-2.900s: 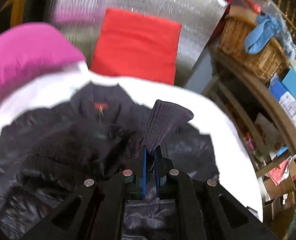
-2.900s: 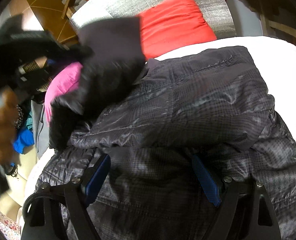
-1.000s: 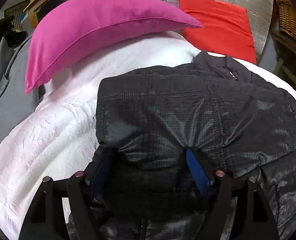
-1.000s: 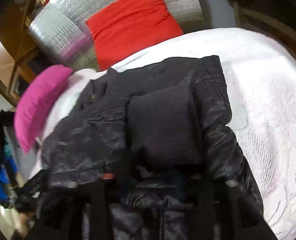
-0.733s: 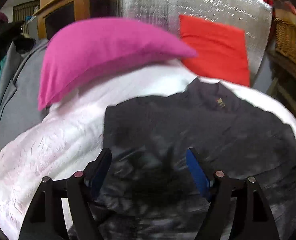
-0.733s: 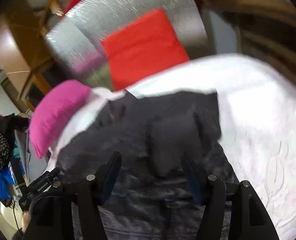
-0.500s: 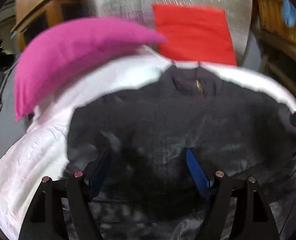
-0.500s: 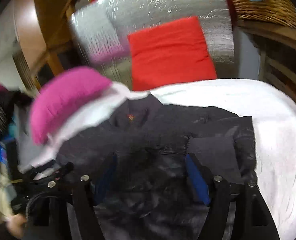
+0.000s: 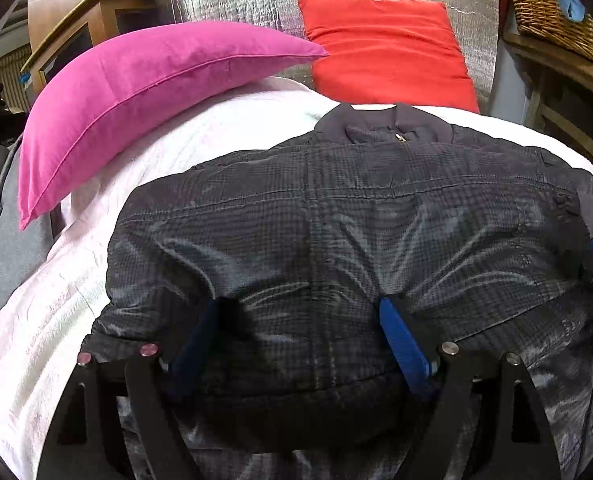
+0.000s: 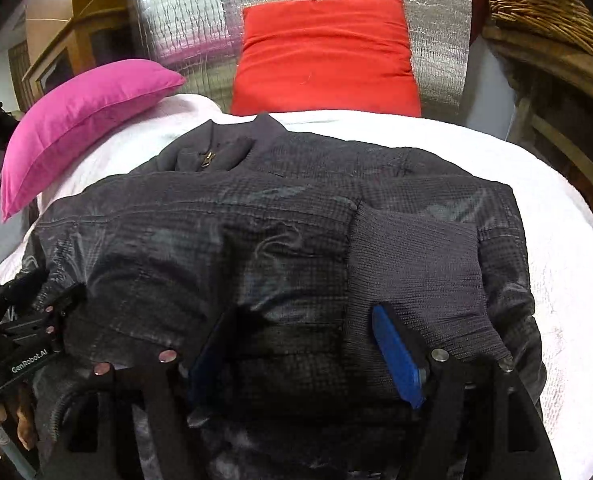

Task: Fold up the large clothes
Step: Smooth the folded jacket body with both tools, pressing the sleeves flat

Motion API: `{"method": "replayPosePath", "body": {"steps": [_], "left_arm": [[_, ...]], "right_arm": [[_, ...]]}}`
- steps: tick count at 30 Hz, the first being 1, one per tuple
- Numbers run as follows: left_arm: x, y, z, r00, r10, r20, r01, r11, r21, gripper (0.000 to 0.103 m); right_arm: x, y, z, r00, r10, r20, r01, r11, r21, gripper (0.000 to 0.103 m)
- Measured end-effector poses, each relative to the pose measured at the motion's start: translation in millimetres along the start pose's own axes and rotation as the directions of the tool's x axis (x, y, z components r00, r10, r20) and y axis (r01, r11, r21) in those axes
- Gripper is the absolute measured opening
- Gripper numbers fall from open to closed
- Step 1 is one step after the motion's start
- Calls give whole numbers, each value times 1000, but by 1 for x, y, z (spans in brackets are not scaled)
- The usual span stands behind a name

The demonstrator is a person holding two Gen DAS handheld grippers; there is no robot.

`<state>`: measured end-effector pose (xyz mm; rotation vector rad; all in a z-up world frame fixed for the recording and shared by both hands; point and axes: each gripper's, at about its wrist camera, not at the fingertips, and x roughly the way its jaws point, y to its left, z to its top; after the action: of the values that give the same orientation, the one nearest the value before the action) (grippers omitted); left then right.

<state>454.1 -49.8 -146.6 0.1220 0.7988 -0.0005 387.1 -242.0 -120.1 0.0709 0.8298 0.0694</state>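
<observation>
We have laid both sleeves across the jacket (image 9: pixel 336 220), and our left gripper (image 9: pixel 300 336) and right gripper (image 10: pixel 304 344) now hover spread and empty, ready for the bottom fold.

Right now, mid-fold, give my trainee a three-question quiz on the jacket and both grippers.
1. True or false: the left gripper is clamped shut on the jacket.
2. Which sleeve part lies on the jacket just ahead of the right gripper? A) zipper B) ribbed cuff C) hood
3. Fill in: at the far end of the bed, the pillow directly beyond the jacket's collar is ____.

Key: 1 false, its jaws stand wide open over the fabric; 2 B; 3 red.
</observation>
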Motion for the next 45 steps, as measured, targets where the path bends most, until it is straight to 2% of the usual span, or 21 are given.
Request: {"method": "replayPosePath", "body": {"steps": [5, 7, 11, 14, 17, 18, 20, 23, 25, 28, 31, 33, 34, 35, 36, 37, 38, 39, 41, 42, 45], "left_arm": [[0, 0, -2, 1000, 1, 5, -1, 1000, 0, 84], [0, 0, -2, 1000, -1, 5, 1, 1000, -3, 84], [0, 0, -2, 1000, -1, 10, 1, 1000, -5, 84], [0, 0, -3, 1000, -1, 11, 1, 1000, -5, 84], [0, 0, -3, 1000, -5, 11, 5, 1000, -6, 84], [1, 0, -4, 1000, -6, 10, 6, 1000, -6, 84], [0, 1, -3, 1000, -11, 4, 11, 1000, -9, 84], [-11, 15, 5, 995, -91, -37, 88, 994, -56, 84], [-26, 37, 10, 988, -156, -23, 152, 982, -112, 84], [-47, 94, 11, 988, -152, 33, 155, 956, -250, 84], [-40, 155, 1, 975, -220, 16, 206, 883, -422, 83], [-19, 181, -10, 957, -288, -34, 231, 830, -508, 82], [-10, 183, -13, 945, -321, -65, 243, 819, -519, 82], [3, 182, -19, 926, -359, -114, 250, 813, -525, 70], [8, 180, -23, 924, -360, -131, 246, 820, -516, 68], [5, 175, -23, 937, -333, -109, 245, 846, -473, 66], [2, 170, -21, 942, -319, -109, 244, 868, -433, 54], [2, 167, -21, 936, -335, -112, 258, 865, -430, 46], [1, 166, -20, 934, -337, -121, 256, 865, -432, 43], [1, 166, -19, 933, -338, -124, 256, 865, -430, 42], [1, 165, -17, 933, -337, -126, 261, 875, -407, 41]], "right_arm": [[2, 1, 12, 1000, -23, -18, 23, 1000, 0, 77], [-17, 3, 19, 999, -12, 35, 11, 999, 47, 77], [-28, 20, 39, 996, 24, 91, -25, 1000, 14, 81], [-5, 24, 48, 999, 17, 45, -18, 1000, 4, 82], [33, 21, 39, 997, -39, -72, 38, 999, -16, 86], [36, 23, 37, 996, -58, -65, 57, 998, -31, 91], [38, 19, 34, 997, -46, -54, 45, 999, -19, 93], [38, 15, 33, 998, -35, -48, 34, 999, -14, 93], [39, 13, 32, 999, -23, -45, 23, 1000, -4, 94], [39, 12, 31, 999, -17, -37, 17, 1000, 0, 94], [40, 14, 31, 999, -22, -32, 22, 1000, -4, 95], [39, 14, 30, 999, -25, -30, 25, 1000, -6, 95], [39, 14, 30, 999, -24, -29, 24, 1000, -6, 95], [39, 14, 31, 999, -24, -30, 24, 1000, -6, 95], [39, 15, 31, 999, -24, -32, 24, 1000, -8, 96], [39, 14, 31, 999, -23, -34, 22, 1000, -10, 96], [40, 16, 31, 999, -22, -37, 22, 1000, -12, 96], [38, 16, 33, 999, -26, -42, 25, 1000, -14, 96], [27, 21, 38, 996, -80, -45, 80, 997, -18, 94], [18, 24, 42, 996, -88, -31, 89, 996, 7, 88], [-23, 52, 49, 997, -16, 75, 14, 999, 28, 85]]}}
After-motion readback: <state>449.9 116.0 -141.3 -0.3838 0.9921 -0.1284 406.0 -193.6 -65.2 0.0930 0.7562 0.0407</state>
